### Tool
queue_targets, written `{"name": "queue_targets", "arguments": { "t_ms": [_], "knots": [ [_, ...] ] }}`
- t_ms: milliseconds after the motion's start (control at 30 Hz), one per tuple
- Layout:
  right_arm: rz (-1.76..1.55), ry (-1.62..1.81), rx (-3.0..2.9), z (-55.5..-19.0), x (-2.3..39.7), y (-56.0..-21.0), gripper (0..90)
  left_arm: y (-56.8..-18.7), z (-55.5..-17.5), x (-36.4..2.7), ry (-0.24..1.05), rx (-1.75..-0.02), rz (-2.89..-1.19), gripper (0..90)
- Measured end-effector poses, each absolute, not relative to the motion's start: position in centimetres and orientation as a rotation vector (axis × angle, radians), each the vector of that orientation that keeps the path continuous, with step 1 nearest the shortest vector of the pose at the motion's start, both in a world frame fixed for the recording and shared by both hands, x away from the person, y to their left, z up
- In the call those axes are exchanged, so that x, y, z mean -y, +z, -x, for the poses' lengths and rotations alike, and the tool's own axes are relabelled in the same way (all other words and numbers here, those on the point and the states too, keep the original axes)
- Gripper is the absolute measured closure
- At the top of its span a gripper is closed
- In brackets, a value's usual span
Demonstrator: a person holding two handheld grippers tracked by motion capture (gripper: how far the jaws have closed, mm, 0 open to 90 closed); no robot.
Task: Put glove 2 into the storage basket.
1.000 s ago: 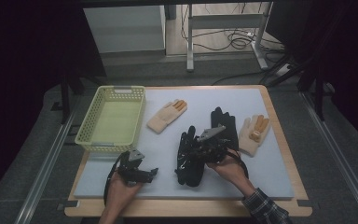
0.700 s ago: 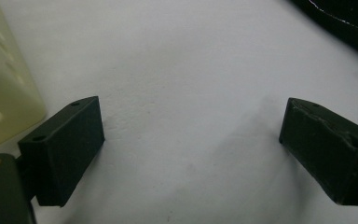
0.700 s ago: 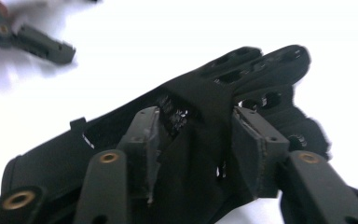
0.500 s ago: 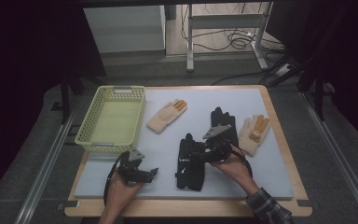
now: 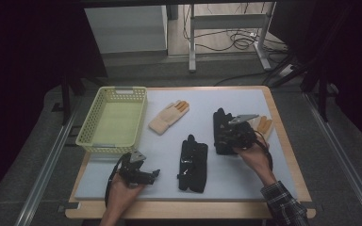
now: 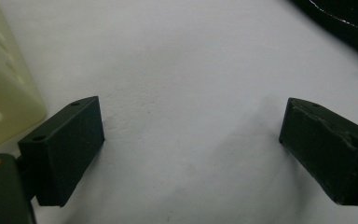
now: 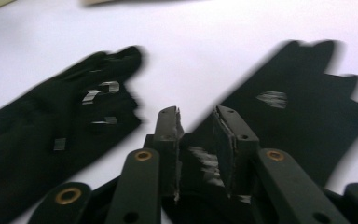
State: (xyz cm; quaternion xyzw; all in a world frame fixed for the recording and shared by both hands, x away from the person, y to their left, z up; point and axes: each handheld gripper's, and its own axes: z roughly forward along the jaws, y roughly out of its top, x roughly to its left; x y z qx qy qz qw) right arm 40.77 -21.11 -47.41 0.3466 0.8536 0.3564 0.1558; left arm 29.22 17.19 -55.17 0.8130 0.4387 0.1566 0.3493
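Two black gloves lie on the white mat (image 5: 235, 174): one in the middle (image 5: 193, 162), one to its right (image 5: 222, 127). My right gripper (image 5: 231, 134) is low over the right black glove's near end. In the right gripper view its jaws (image 7: 198, 114) stand a narrow gap apart and have just been closing, with that glove's fabric (image 7: 298, 107) between and under them; the other black glove (image 7: 65, 121) lies to the left. My left gripper (image 5: 153, 174) rests near the front left, jaws (image 6: 191, 126) wide open over bare mat.
A yellow basket (image 5: 115, 120) stands at the left, close to the left gripper (image 6: 4, 93). One tan glove (image 5: 169, 117) lies beside the basket, another (image 5: 264, 125) at the right, just past the right black glove. The table's wooden rim (image 5: 287, 155) frames the mat.
The right gripper let go of the middle black glove, which now lies flat, and moved right to the other black glove. The left gripper stayed put.
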Motion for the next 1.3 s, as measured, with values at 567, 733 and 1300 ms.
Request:
{"name": "queue_targets", "arguments": {
  "t_ms": [567, 733, 1300],
  "knots": [
    [-1.219, 0.897, -2.329, -42.4, 26.9, -50.4, 75.2, -55.2, -29.2, -17.2, 0.407, -1.137, -2.107, 6.7],
    [-1.187, 0.926, -2.377, -41.8, 25.5, -50.7, 75.2, -55.2, -29.2, -17.2, 0.406, -1.136, -2.108, 6.7],
    [-1.125, 0.987, -2.340, -42.9, 24.7, -49.2, 54.7, -55.2, -29.2, -17.2, 0.406, -1.137, -2.107, 6.7]
  ]
}}
